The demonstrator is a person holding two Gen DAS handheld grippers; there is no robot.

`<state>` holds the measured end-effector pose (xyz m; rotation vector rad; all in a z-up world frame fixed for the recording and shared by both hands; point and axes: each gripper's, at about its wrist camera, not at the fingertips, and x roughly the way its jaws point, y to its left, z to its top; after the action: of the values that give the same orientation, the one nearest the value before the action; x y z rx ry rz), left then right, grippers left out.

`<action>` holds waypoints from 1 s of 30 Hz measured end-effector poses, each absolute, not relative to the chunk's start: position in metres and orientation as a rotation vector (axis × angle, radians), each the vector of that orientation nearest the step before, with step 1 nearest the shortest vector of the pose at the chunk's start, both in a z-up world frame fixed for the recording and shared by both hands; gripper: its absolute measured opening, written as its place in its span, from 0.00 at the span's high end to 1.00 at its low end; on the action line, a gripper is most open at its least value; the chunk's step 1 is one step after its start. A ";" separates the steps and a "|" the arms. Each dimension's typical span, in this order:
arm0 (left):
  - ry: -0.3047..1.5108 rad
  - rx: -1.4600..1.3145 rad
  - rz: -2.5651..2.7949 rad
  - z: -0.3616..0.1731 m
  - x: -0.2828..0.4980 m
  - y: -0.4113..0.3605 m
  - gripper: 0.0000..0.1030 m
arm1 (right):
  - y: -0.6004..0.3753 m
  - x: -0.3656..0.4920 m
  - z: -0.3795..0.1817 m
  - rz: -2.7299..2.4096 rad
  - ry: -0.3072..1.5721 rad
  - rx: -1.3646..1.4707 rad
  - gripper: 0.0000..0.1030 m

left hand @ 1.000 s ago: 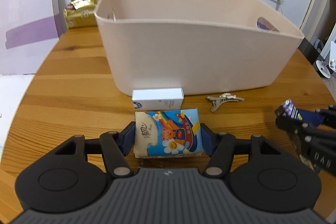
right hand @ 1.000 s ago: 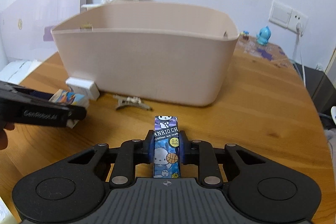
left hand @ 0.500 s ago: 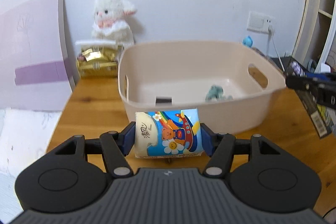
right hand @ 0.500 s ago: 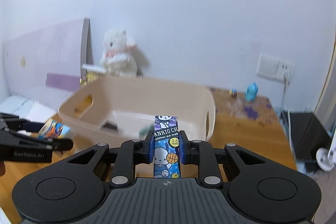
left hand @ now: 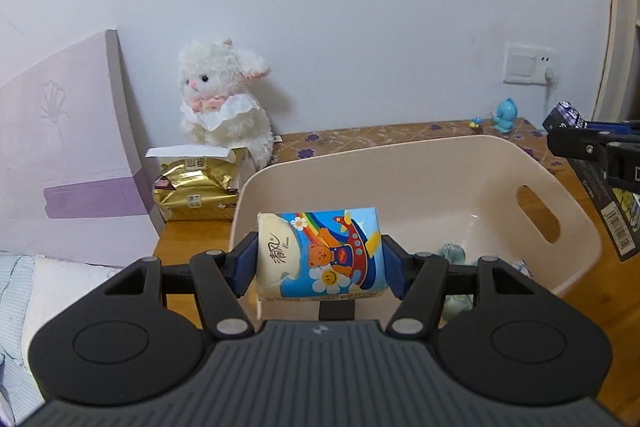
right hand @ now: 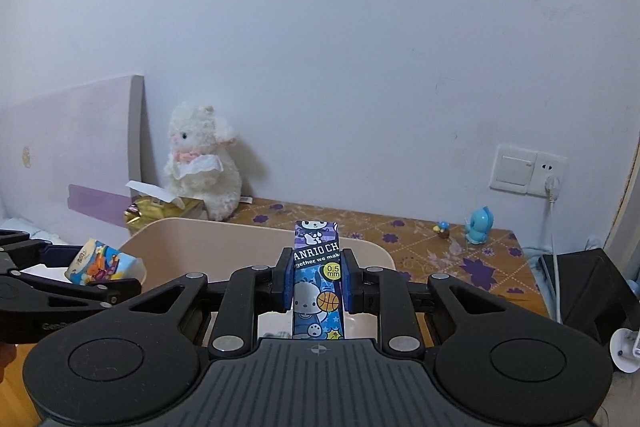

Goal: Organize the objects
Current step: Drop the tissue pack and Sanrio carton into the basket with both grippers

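Left gripper (left hand: 319,259): blue cartoon-printed tissue pack (left hand: 320,251) clamped between jaws, above beige plastic basket (left hand: 576,223) rim. Right gripper (right hand: 317,279): narrow purple-blue cartoon pen box (right hand: 317,279) clamped upright, basket beyond jaws.

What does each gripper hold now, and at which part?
Left gripper: the tissue pack, clamped at its two short ends. Right gripper: the pen box, clamped at its long sides.

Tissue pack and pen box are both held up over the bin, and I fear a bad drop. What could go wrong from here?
1. The tissue pack sits near the bin rim; released now, it might fall outside.
2. The pen box could land on the small items already inside.
3. The two hand-held grippers may bump over the bin.
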<state>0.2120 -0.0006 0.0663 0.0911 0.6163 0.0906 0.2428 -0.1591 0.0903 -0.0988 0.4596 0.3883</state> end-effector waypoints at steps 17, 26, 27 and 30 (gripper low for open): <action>0.855 0.156 0.096 0.005 0.264 -0.012 0.36 | -0.123 0.291 0.017 0.351 0.714 -0.190 0.65; 0.735 0.197 0.042 0.037 0.236 -0.014 0.13 | -0.141 0.257 0.057 0.358 0.584 -0.169 0.00; 0.723 0.198 0.039 0.041 0.231 -0.013 0.12 | -0.144 0.253 0.063 0.359 0.580 -0.170 0.00; 0.693 0.196 0.035 0.052 0.215 -0.010 0.09 | -0.153 0.240 0.075 0.359 0.568 -0.164 0.00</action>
<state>0.2155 -0.0101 0.0523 0.1960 0.6927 0.0346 0.2400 -0.1532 0.0749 -0.1639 0.5683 0.3586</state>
